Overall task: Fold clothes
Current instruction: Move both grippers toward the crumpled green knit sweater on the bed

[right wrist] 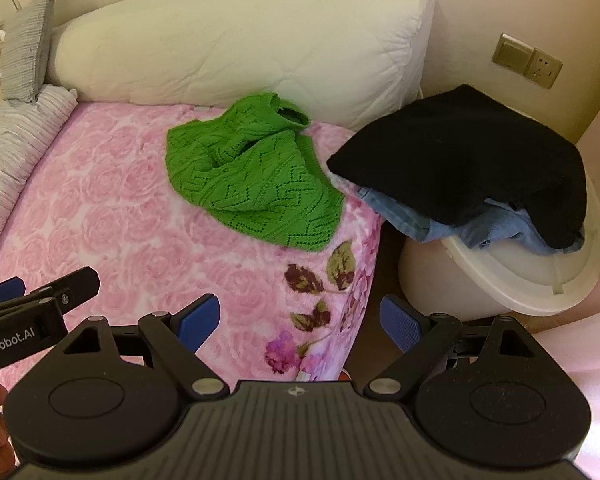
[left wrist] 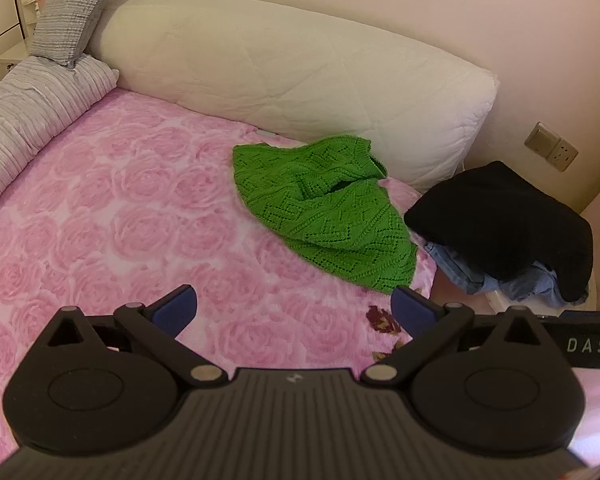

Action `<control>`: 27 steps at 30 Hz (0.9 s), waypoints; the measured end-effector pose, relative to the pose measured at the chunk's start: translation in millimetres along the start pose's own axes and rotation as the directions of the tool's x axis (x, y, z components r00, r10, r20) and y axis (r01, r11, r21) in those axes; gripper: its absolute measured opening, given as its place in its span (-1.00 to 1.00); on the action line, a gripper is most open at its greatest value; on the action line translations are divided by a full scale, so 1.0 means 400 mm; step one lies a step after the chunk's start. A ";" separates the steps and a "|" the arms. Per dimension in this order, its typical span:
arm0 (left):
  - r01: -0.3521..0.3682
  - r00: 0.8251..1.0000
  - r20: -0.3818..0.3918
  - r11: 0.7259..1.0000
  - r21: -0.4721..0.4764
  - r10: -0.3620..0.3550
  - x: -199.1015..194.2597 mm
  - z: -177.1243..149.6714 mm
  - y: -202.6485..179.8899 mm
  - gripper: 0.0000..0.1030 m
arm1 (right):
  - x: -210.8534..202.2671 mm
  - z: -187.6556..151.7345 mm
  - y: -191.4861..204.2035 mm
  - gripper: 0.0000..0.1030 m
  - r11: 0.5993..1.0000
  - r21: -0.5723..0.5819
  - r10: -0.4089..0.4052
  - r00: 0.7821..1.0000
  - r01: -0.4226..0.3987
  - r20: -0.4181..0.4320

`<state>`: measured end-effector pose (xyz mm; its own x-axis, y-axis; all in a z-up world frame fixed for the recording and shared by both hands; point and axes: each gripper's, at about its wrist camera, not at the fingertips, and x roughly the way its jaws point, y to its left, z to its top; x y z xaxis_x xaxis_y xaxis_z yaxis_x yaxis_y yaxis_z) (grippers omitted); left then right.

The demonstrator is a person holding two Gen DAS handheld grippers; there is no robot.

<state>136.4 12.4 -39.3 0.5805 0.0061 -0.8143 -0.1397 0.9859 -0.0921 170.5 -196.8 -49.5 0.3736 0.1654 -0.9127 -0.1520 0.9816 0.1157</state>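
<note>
A crumpled green knitted sweater lies on the pink rose-patterned blanket, near the bed's far right corner. My left gripper hovers open over the blanket, short of the sweater, with nothing between its blue pads. My right gripper is open too, over the bed's right edge, nothing held. The left gripper's side shows at the left edge of the right wrist view. A black garment lies atop blue jeans on a white bin beside the bed.
A large white pillow leans on the wall behind the sweater. Grey striped pillows line the bed's left side. The white lidded bin stands right of the bed. A wall socket sits above it.
</note>
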 end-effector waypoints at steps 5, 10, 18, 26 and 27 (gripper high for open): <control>0.004 1.000 -0.018 1.000 0.003 -0.004 0.040 0.022 -0.021 0.98 | 0.027 0.021 -0.026 0.74 1.000 0.012 -0.009 1.000 0.009 -0.019; 0.006 0.999 -0.044 1.000 0.009 -0.006 0.089 0.046 -0.041 0.98 | 0.060 0.047 -0.049 0.74 1.000 0.023 -0.016 0.999 0.017 -0.041; -0.009 0.995 -0.098 1.000 -0.014 0.008 0.188 0.076 -0.033 0.98 | 0.142 0.105 -0.075 0.74 1.000 0.021 0.000 0.998 0.001 -0.062; -0.052 0.982 -0.188 0.996 -0.078 0.037 0.347 0.100 0.018 0.98 | 0.289 0.157 -0.090 0.73 0.999 0.010 0.042 0.993 -0.041 -0.108; -0.055 0.979 -0.199 0.995 -0.082 0.038 0.370 0.107 0.023 0.98 | 0.311 0.165 -0.091 0.71 0.999 0.010 0.051 0.992 -0.050 -0.113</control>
<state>255.4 29.3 -136.2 0.4034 0.0100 -0.9150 -0.2371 0.9669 -0.0940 283.0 -205.8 -141.6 0.2600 0.2034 -0.9439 -0.1617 0.9729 0.1651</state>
